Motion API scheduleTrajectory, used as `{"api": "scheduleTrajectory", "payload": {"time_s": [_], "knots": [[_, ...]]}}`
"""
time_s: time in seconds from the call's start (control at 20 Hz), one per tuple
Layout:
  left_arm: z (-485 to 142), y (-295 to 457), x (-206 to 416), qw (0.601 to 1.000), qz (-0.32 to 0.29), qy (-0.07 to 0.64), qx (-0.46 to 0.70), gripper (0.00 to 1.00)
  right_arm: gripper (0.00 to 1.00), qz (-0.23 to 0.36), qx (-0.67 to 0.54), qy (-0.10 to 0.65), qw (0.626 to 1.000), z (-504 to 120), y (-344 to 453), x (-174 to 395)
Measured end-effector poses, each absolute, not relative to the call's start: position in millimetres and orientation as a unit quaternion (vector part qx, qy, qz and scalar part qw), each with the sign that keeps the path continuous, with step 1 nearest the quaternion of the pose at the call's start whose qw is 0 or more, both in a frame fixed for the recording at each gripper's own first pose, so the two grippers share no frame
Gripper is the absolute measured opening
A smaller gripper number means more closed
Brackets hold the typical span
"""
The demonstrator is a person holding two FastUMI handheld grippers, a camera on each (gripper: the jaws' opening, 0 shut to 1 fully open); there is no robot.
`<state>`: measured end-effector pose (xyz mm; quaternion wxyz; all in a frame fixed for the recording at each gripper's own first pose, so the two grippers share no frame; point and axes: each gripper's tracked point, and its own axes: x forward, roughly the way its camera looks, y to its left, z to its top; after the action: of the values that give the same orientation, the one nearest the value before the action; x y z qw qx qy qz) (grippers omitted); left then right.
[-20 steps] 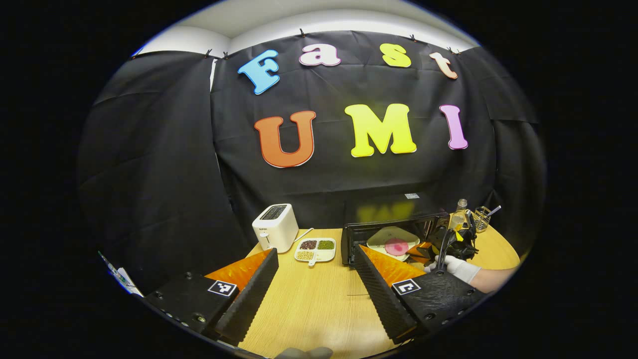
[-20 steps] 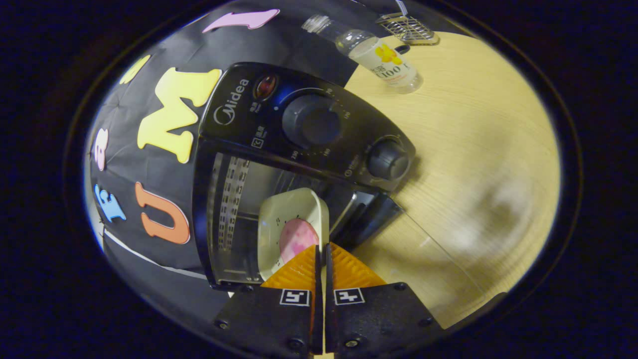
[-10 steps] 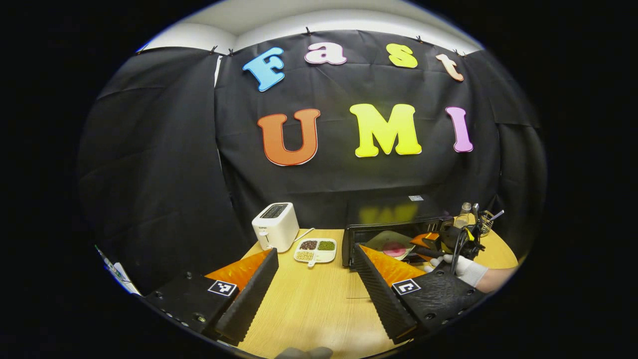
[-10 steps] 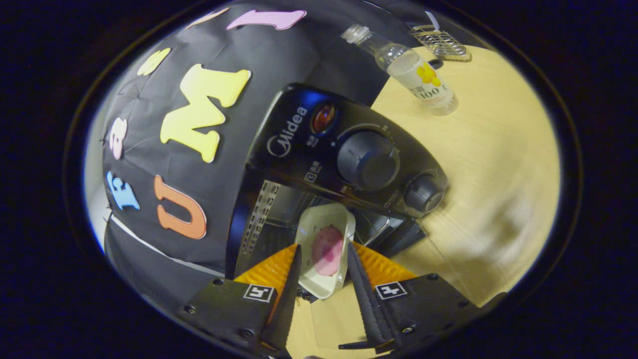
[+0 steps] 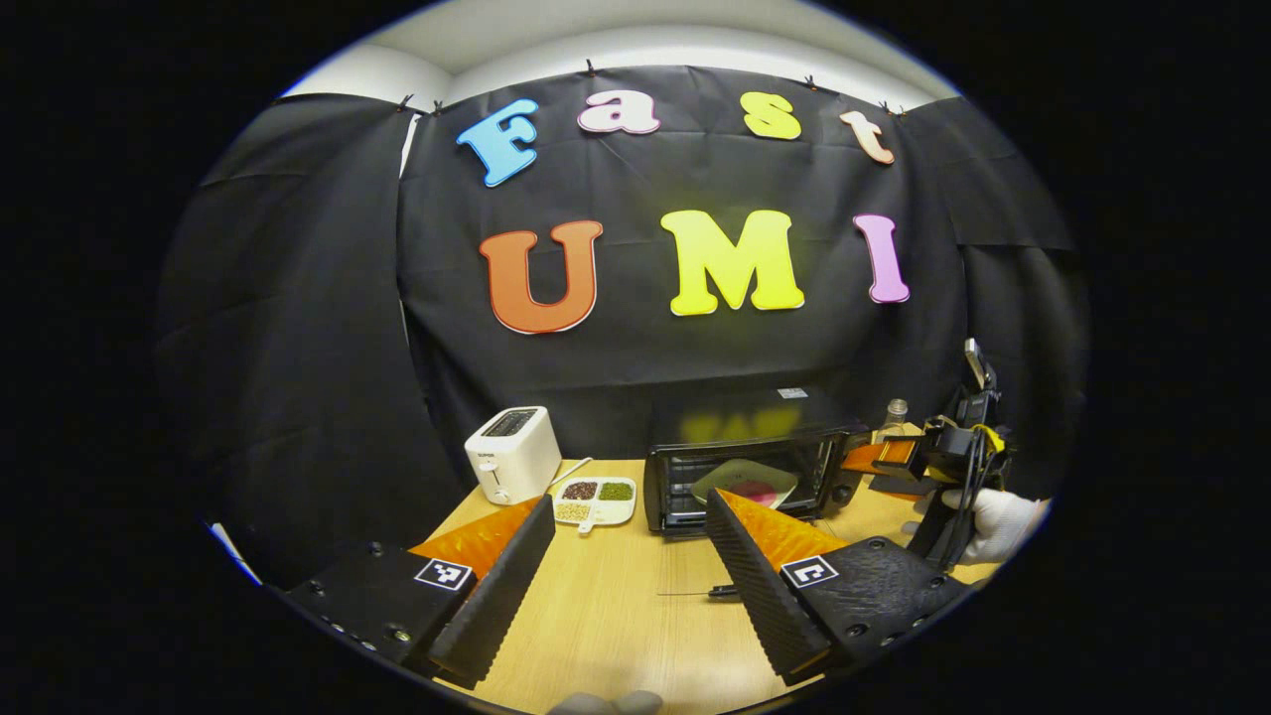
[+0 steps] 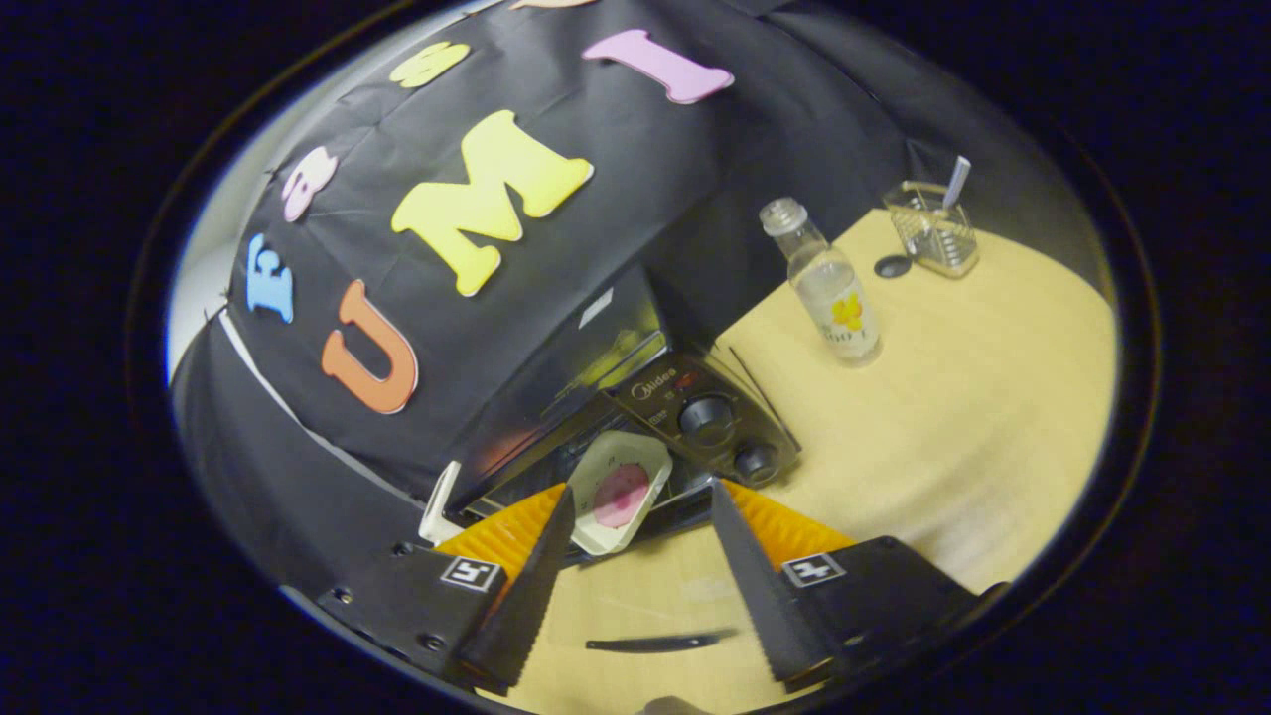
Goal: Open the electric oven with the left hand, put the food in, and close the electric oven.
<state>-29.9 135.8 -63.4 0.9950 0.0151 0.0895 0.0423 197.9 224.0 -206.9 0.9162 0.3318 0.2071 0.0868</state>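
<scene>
electric oven (image 5: 740, 467) toward the desk's (image 5: 616, 606) rear edge was found open, plate of food (image 6: 618, 487) placed inside; both claws were spread wide, empty; closing was judged outstanding.

A white knit glove (image 5: 993, 521) covers the hand; each claw (image 5: 626, 556) has ribbed, sawtoothed fingers and square black-and-white markers.

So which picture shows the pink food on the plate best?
The right gripper view: the pink food sits large and unblocked on its plate, inside the oven. In the left gripper view it is a small pink patch farther off, partly behind a finger.
</scene>
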Motion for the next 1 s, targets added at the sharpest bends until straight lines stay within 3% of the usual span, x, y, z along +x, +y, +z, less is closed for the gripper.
{"api": "scheduleTrajectory", "payload": {"time_s": [0.05,0.5,0.6,0.65,0.7,0.95,1.0], "knots": [[-70,130,-29,0.995,0.036,0.092,0.012,0.97,0.93,0.085,0.313,0.201,0.924,-200,215,186],[-138,80,-15,0.990,-0.028,0.134,-0.014,0.97,0.95,0.038,0.150,0.160,0.975,-169,133,113],[-158,67,-14,0.988,-0.031,0.150,-0.010,0.97,0.95,0.036,0.120,0.153,0.980,-166,119,99],[-168,60,-14,0.987,-0.034,0.158,-0.008,0.97,1.00,0.033,0.105,0.152,0.982,-164,109,92],[-177,53,-14,0.985,-0.035,0.168,-0.008,0.98,0.95,0.031,0.096,0.151,0.983,-163,101,86],[-224,21,-7,0.978,-0.026,0.208,0.000,0.97,0.96,0.039,0.066,0.171,0.982,-168,66,66],[-234,19,-5,0.976,-0.019,0.216,0.003,0.98,1.00,0.043,0.064,0.176,0.981,-170,60,61]]}}
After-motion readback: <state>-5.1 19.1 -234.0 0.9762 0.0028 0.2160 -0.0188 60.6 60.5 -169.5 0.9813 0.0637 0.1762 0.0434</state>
